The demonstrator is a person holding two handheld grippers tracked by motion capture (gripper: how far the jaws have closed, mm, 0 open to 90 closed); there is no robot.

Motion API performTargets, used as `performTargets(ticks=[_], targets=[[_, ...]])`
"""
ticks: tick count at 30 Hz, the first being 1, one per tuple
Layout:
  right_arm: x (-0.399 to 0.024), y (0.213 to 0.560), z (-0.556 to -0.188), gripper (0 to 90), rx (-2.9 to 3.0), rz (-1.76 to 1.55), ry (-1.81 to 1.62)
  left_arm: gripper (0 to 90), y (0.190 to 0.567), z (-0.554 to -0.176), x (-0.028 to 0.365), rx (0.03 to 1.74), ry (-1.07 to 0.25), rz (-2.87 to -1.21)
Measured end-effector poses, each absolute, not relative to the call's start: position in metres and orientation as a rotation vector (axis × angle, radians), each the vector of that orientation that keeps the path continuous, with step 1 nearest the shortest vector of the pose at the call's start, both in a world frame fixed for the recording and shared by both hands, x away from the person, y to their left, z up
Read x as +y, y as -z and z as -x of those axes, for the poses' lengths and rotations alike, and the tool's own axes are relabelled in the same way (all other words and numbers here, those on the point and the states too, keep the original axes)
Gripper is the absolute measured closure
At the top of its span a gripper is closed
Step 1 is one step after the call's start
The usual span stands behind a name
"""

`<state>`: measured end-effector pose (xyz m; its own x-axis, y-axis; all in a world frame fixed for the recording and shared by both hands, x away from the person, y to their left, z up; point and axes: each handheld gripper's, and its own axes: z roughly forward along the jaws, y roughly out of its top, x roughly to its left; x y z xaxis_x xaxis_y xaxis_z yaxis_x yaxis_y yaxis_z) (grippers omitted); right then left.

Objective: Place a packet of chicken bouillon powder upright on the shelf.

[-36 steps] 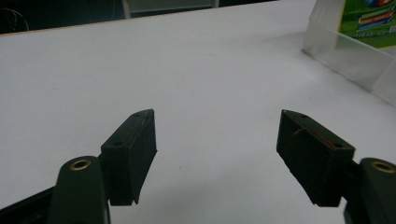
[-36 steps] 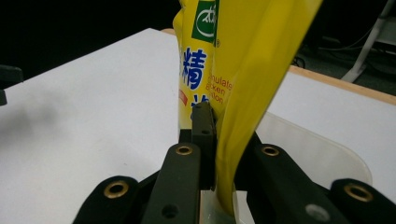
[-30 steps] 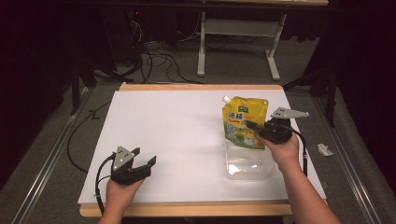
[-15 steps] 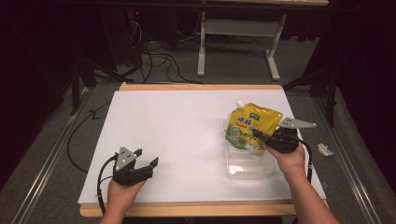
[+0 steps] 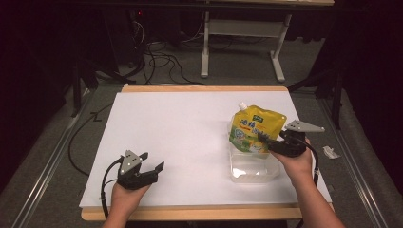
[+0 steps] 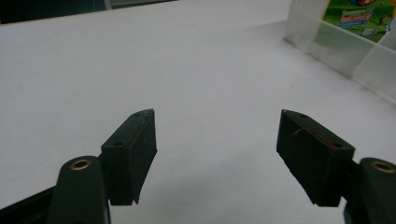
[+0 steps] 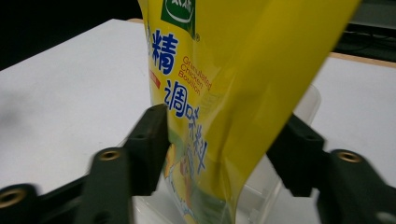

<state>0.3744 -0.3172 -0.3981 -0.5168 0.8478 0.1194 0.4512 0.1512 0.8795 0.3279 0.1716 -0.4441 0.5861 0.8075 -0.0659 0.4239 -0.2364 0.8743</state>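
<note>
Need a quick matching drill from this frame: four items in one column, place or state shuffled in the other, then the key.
Items
1. yellow bouillon pouch
2. clear plastic container
3. left gripper
4. right gripper

Descriptions
A. near the table's front left, jaws apart with nothing between them
B. standing upright, its bottom end inside the see-through box
C. jaws just opening, either side of the pouch's lower part
D. on the white table top at the right, holding the pouch's base

Pairs: 1-B, 2-D, 3-A, 4-C
</note>
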Motion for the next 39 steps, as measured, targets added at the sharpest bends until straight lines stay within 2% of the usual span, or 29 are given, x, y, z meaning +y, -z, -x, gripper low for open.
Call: performTargets(ticks=[2, 5, 13, 22, 32, 33, 35, 39], targets=[[-0.319, 0.395, -0.369, 28.6, 2.008, -1.253, -1.308, 28.9, 0.445, -0.328, 0.17, 0.989, -0.501, -1.868], [-0.321, 0.391, -0.36, 17.0, 1.991, -1.274, -1.312, 28.9, 0.445, -0.327, 0.168, 0.969, -0.489, -1.877], [-0.315, 0.37, -0.319, 6.9, 1.985, -1.209, -1.339, 28.5, 0.445, -0.326, 0.162, 0.939, -0.47, -1.892], [-0.263, 0.359, -0.296, 4.6, 2.112, -1.053, -1.427, 26.9, 0.443, -0.324, 0.16, 0.916, -0.438, -1.89], [-0.172, 0.395, -0.317, 7.5, 2.243, -1.042, -1.47, 21.7, 0.443, -0.323, 0.159, 0.875, -0.424, -1.908], [-0.167, 0.4, -0.316, 9.6, 2.247, -1.052, -1.513, 21.6, 0.445, -0.324, 0.16, 0.886, -0.417, -1.911], [-0.155, 0.402, -0.312, 6.3, 2.318, -0.971, -1.443, 21.6, 0.446, -0.326, 0.161, 0.898, -0.401, -1.911], [-0.162, 0.403, -0.303, 8.7, 2.297, -0.959, -1.474, 20.5, 0.446, -0.325, 0.158, 0.899, -0.403, -1.911]])
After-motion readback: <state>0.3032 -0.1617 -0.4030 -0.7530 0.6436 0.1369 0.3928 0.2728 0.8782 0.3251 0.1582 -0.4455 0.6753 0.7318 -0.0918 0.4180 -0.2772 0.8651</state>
